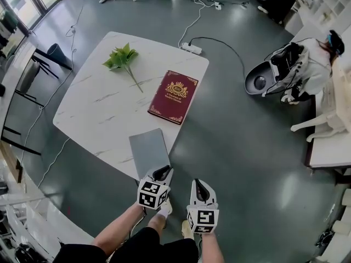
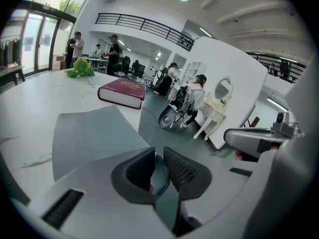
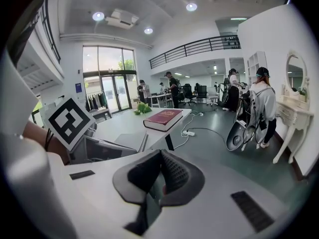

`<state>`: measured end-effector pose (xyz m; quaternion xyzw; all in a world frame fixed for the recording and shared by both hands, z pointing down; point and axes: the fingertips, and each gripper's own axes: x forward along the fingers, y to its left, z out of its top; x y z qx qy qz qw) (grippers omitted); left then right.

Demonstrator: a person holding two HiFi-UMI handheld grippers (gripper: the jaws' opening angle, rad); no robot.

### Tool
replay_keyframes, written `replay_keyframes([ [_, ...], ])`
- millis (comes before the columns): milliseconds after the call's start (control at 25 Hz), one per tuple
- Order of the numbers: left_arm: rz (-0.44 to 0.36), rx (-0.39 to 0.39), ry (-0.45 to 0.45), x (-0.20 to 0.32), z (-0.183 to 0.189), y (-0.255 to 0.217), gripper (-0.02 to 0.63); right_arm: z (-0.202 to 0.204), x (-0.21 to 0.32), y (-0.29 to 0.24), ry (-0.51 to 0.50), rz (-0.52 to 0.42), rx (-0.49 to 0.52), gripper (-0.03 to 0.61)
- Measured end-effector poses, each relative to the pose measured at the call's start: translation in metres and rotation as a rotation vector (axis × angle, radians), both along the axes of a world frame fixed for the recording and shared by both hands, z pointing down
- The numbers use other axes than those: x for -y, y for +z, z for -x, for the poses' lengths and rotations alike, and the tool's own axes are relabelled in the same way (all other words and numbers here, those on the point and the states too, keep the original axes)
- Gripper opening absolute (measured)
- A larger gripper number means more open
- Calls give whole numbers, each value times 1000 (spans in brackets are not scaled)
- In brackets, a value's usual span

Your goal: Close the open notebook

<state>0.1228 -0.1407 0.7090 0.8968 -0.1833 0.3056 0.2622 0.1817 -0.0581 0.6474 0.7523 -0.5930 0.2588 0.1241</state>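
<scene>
The left gripper (image 1: 162, 172) is just off the near edge of the table (image 1: 93, 111). Its jaws are open only a crack, and they hold nothing. The right gripper (image 1: 201, 184) is beside it, out past the table's near corner and over the grey floor. Its jaws are closed together at the tips, and they hold nothing too. The person's arms (image 1: 118, 232) come up from the bottom of the head view.

The notebook (image 1: 149, 151) lies flat at the near edge of the table. It is grey and it is closed. In the left gripper view it sits in front of the jaws and a bit to the left. It is not between them.

In the middle of the table, by its right edge, lies a thick red book (image 1: 173, 96). It is closed, with gold print on top. A green leafy sprig (image 1: 123, 59) lies near the far end of the table, with its stem pointing at the red book.

On the floor past the far end of the table is a white power strip (image 1: 191, 48). A black cable (image 1: 233, 48) runs from it.

Well off to the right of the table, a person in white (image 1: 310, 64) bends over a grey cart (image 1: 258, 80). A white dresser (image 1: 329, 147) stands next to them. Left of the table is a dark chair (image 1: 52, 53).
</scene>
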Motion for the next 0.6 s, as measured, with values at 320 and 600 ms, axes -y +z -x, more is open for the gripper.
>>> replay_keyframes([
  [320, 39, -43, 53, -12, -5, -7, 175, -2, -3, -4, 5, -5, 1, 17],
  [600, 12, -30, 114, -23, -7, -13, 225, -3, -5, -13, -2, -17, -3, 17],
])
